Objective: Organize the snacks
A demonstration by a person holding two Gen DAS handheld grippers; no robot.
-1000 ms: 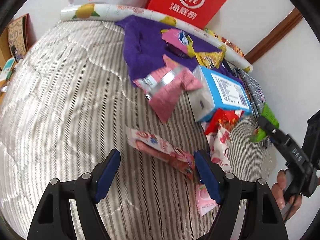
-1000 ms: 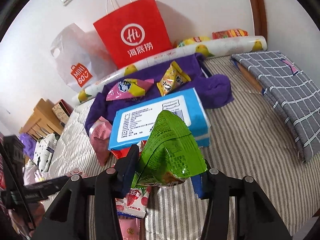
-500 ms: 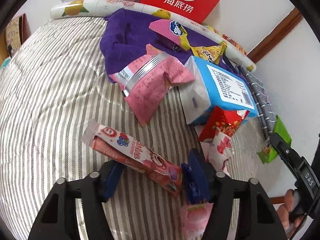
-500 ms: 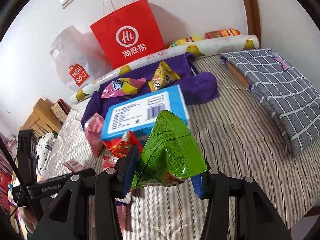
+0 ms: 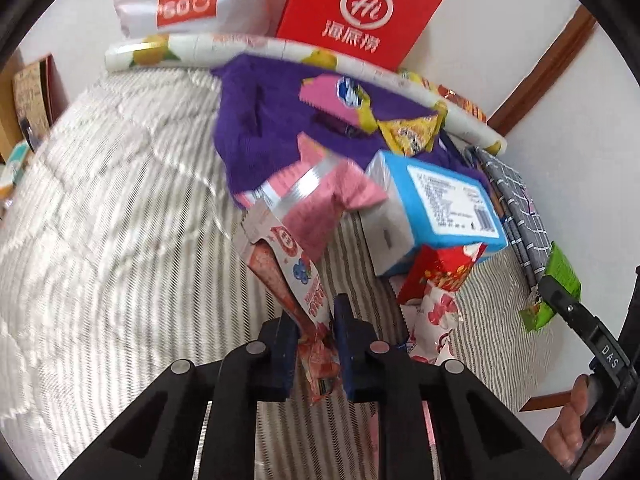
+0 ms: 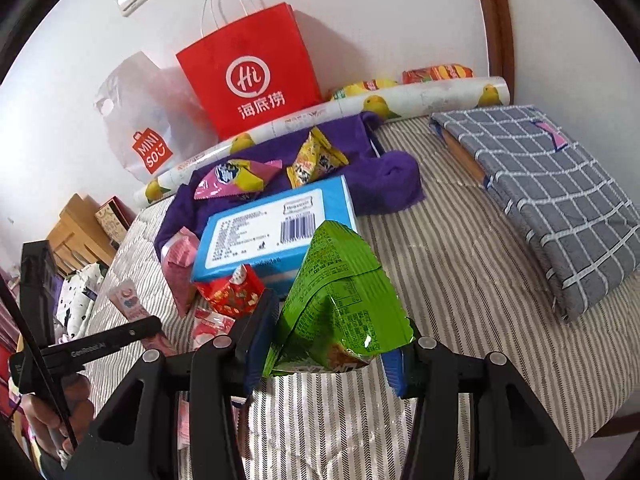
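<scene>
Right now both tools are loaded: left gripper (image 5: 316,344) is clenched on the low end of a long strawberry snack stick (image 5: 286,268), long axis pointing up and away toward the bed's head edge. Right gripper (image 6: 324,344) clamps a green chip bag (image 6: 340,300). Btwn them and the red paper bag (image 6: 252,72) sits a blue box (image 6: 272,232) w/ pink packs, in the way.

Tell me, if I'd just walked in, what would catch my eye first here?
Probably the bright red paper bag standing against the wall at the head of the striped bed, above a jumble of snacks. Nearer the camera, the right gripper is clamped on a green snack packet, and the left gripper pinches a long pink snack stick by its end.
</scene>
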